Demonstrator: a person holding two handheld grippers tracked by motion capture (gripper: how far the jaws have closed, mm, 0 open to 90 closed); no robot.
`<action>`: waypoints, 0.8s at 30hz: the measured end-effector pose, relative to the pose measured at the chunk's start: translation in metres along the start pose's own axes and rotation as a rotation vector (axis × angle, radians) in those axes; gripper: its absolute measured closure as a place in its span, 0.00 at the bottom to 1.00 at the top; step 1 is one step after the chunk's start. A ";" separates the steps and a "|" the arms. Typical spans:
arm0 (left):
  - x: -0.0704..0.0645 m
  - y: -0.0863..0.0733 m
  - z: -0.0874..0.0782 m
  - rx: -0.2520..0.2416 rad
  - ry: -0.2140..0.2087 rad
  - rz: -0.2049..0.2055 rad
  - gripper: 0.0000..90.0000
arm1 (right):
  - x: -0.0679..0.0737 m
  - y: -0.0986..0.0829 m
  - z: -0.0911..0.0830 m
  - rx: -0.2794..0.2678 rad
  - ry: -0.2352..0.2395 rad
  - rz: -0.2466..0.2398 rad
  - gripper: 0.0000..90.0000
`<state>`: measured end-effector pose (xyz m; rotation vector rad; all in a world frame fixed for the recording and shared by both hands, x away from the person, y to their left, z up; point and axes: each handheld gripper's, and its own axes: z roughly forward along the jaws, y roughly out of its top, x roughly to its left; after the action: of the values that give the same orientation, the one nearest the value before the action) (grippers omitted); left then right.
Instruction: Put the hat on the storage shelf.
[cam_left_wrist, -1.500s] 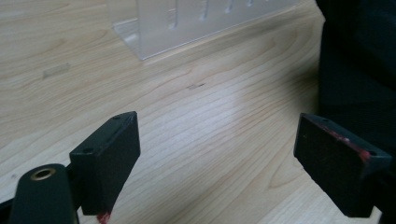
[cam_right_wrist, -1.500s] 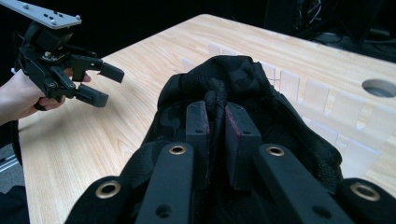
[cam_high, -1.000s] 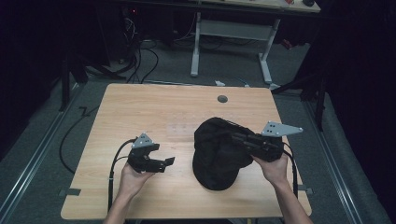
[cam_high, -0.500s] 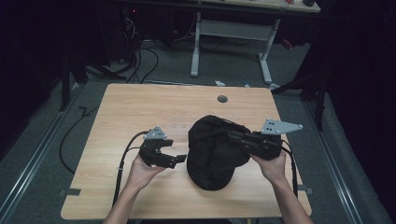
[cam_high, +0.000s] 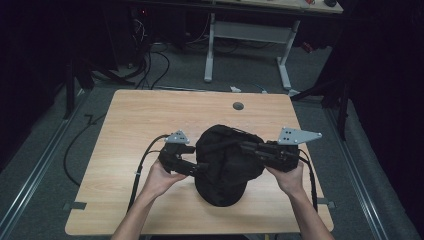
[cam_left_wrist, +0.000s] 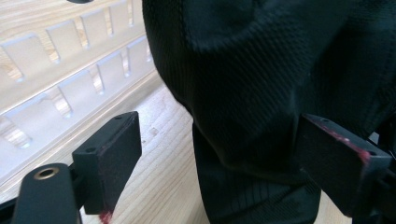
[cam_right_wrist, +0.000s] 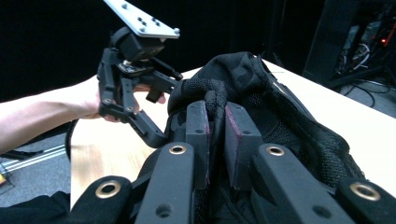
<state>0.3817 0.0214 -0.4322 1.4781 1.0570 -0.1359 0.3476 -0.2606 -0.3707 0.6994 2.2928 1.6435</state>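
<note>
Seen from the high view, a black bag (cam_high: 224, 167) sits on the near half of the wooden table (cam_high: 150, 115), between the two grippers, with the person's forearms coming in from the bottom edge. The left gripper (cam_high: 199, 168) is held at the bag's left side, its tips against the fabric, and a cable (cam_high: 142, 165) loops away from it toward the near-left. The right gripper (cam_high: 245, 146) reaches in from the right and lies over the bag's upper right part; its grey plate (cam_high: 298, 135) sticks out above the right hand (cam_high: 286, 178). A small dark round hole (cam_high: 238, 106) marks the table farther back, and a white-legged desk frame (cam_high: 250, 35) stands on the floor beyond. Moving to the left gripper view, the two black jaws stand wide apart, with the bag's (cam_left_wrist: 266, 84) woven black cloth bulging between them; the right-hand jaw is just against the fabric, the other is clear of it over bare wood. Finally, in the right gripper view, the jaws are drawn narrow and pinch a raised fold or strap of the bag (cam_right_wrist: 214, 100) between their pads. Farther off in that view, the left gripper (cam_right_wrist: 175, 95) is at the bag's far side, held by the left hand (cam_right_wrist: 93, 100).
</note>
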 end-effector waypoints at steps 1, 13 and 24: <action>0.000 0.000 0.001 0.004 -0.002 0.000 0.18 | 0.000 0.000 0.001 -0.002 0.007 -0.004 0.91; -0.010 -0.007 0.004 0.074 -0.043 0.050 0.33 | -0.003 0.001 0.006 -0.023 0.013 -0.009 0.90; -0.012 -0.008 -0.006 0.098 -0.090 0.066 0.52 | 0.000 0.008 0.008 -0.014 -0.060 -0.066 0.90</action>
<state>0.3664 0.0190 -0.4293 1.5786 0.9389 -0.2078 0.3529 -0.2522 -0.3656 0.6537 2.2367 1.5859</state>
